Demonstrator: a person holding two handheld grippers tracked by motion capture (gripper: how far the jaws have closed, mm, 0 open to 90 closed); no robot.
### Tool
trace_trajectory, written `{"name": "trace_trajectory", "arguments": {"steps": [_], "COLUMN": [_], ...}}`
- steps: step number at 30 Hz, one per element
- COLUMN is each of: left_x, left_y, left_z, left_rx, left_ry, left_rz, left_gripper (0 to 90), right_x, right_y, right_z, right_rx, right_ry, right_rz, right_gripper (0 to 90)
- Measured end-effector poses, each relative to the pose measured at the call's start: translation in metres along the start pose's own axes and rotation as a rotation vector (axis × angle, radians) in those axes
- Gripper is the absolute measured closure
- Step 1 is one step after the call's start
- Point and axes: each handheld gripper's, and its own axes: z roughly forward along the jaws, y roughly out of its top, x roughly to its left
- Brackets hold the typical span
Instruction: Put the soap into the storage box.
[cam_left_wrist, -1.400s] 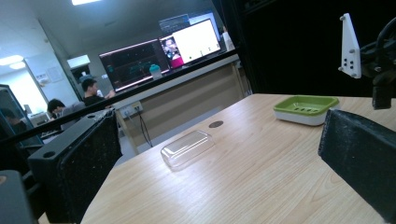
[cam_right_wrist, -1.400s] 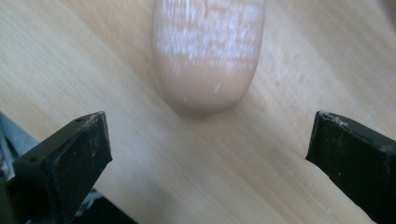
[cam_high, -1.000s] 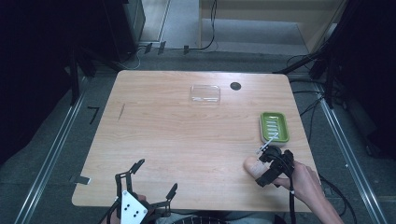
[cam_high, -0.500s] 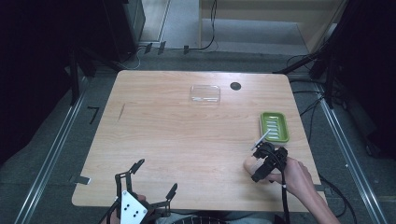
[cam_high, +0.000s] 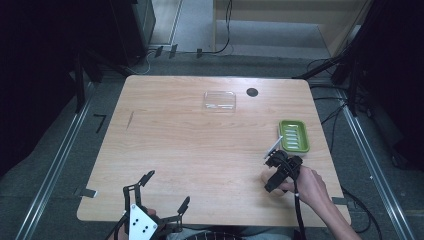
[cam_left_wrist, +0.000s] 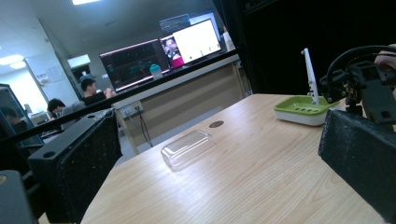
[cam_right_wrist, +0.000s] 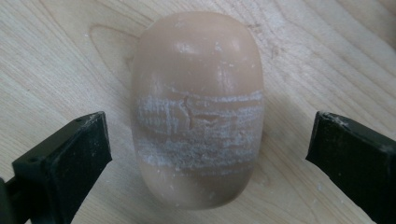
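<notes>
In the high view, the right gripper (cam_high: 276, 176) is seen at lower right, just below the green dish (cam_high: 294, 136); the left gripper (cam_high: 152, 200), spread wide, sits at the bottom edge. In the left gripper view, a clear lid (cam_left_wrist: 187, 147) lies mid-frame on the table (cam_left_wrist: 261, 177). In the right gripper view, the soap (cam_right_wrist: 198, 107) lies centred between parted, untouching jaws.

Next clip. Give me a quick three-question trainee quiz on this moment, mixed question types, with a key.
1. True or false: the right gripper is already clamped on the bar of soap.
2. Which thing stands nearest the right gripper on the table?
A. the clear plastic lid
B. the green soap dish
C. the left gripper
3. Fill in: in the right gripper view, the soap lies ____ the two black jaws.

Key
1. False: the jaws stand open, with a gap on each side of the soap.
2. B
3. between
</notes>
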Motion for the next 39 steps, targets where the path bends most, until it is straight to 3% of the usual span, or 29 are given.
{"name": "trace_trajectory", "arguments": {"steps": [6, 10, 23, 39], "left_x": [0.0, -0.0001, 0.0, 0.0002], "left_y": [0.0, 0.0001, 0.0, 0.0001], "left_z": [0.0, -0.0001, -0.0001, -0.0004], "left_rx": [0.0, 0.0, -0.001, -0.004], "left_ry": [0.0, -0.001, -0.002, 0.0], "left_rz": [-0.001, 0.001, 0.001, -0.001], "left_gripper": [0.0, 0.0, 0.0, 0.0], "right_x": [0.0019, 0.0018, 0.0027, 0.0067], "right_y": [0.0031, 0.0025, 0.0036, 0.003], "right_z": [0.002, 0.0004, 0.0022, 0.0021], "right_rx": [0.004, -0.008, -0.002, -0.01], "right_ry": [0.006, 0.004, 0.018, 0.003], "right_rz": [-0.001, 0.0, 0.002, 0.01], "right_gripper": [0.7, 14.0, 29.9, 33.6]}}
